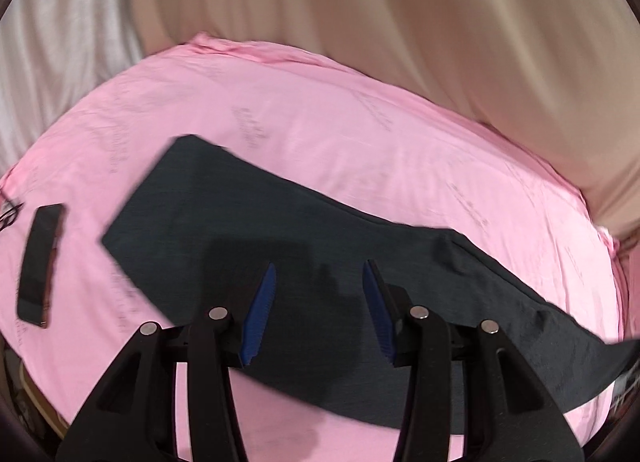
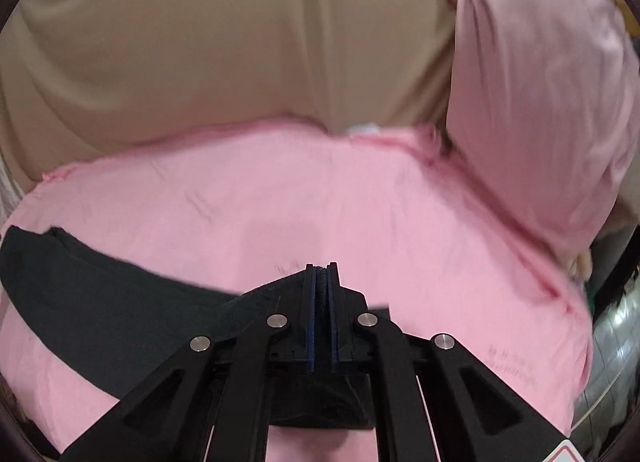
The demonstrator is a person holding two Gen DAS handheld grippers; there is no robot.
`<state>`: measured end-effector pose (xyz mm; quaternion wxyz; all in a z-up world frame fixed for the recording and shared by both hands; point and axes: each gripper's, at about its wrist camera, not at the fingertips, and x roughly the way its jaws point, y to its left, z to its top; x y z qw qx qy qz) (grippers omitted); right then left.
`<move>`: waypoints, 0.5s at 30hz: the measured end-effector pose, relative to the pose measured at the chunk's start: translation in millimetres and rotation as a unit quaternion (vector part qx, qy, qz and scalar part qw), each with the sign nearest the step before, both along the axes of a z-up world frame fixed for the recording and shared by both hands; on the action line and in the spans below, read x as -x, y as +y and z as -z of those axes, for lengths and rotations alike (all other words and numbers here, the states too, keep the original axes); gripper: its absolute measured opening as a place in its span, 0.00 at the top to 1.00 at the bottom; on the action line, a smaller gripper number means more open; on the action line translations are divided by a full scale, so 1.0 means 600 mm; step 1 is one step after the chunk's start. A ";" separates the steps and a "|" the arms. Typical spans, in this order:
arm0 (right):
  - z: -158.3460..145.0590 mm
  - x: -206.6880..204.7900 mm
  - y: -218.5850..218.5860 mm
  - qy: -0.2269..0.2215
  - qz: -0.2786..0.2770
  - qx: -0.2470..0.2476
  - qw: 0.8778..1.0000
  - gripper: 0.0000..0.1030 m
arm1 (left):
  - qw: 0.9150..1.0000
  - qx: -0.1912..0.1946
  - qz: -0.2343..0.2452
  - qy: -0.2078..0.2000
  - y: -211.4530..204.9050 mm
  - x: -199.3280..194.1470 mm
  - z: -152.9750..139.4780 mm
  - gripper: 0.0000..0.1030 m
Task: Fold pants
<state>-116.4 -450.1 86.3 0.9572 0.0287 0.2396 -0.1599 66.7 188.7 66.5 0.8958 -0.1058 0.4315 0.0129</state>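
Dark grey pants (image 1: 248, 221) lie stretched across a bed with a pink sheet (image 1: 320, 109), leg end at the far left. My left gripper (image 1: 319, 268) is open and empty, hovering just above the middle of the pants. In the right wrist view, my right gripper (image 2: 321, 266) is shut on one end of the pants (image 2: 100, 302), lifting that edge off the sheet (image 2: 280, 189); the rest trails to the left.
A dark phone-like slab (image 1: 40, 262) lies on the sheet at the left edge. A pink pillow (image 2: 540, 81) stands at the right end of the bed. Beige curtains (image 2: 200, 41) hang behind the bed.
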 end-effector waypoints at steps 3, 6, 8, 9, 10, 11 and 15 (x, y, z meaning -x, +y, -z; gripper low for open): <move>0.066 0.019 -0.018 0.068 0.021 0.029 0.997 0.95 | 0.999 0.002 0.034 0.014 -0.055 -0.016 0.021 0.58; 0.187 0.043 -0.067 0.176 0.078 -0.020 0.981 0.92 | 0.997 -0.005 0.065 0.031 -0.096 -0.027 0.047 0.58; 0.191 0.065 -0.078 0.158 0.090 -0.052 0.982 0.83 | 0.996 -0.013 0.083 0.039 -0.129 -0.034 0.057 0.58; 0.183 0.074 -0.080 0.138 0.081 -0.074 0.984 0.78 | 0.994 -0.019 0.095 0.042 -0.151 -0.042 0.062 0.58; 0.171 0.079 -0.079 0.121 0.076 -0.085 0.986 0.61 | 0.994 -0.020 0.102 0.043 -0.162 -0.045 0.063 0.58; 0.157 0.080 -0.078 0.104 0.075 -0.088 0.988 0.47 | 0.992 -0.020 0.114 0.043 -0.176 -0.048 0.063 0.57; 0.128 0.039 -0.103 0.098 0.043 -0.139 0.985 0.36 | 0.985 -0.004 0.163 0.061 -0.234 -0.067 0.074 0.30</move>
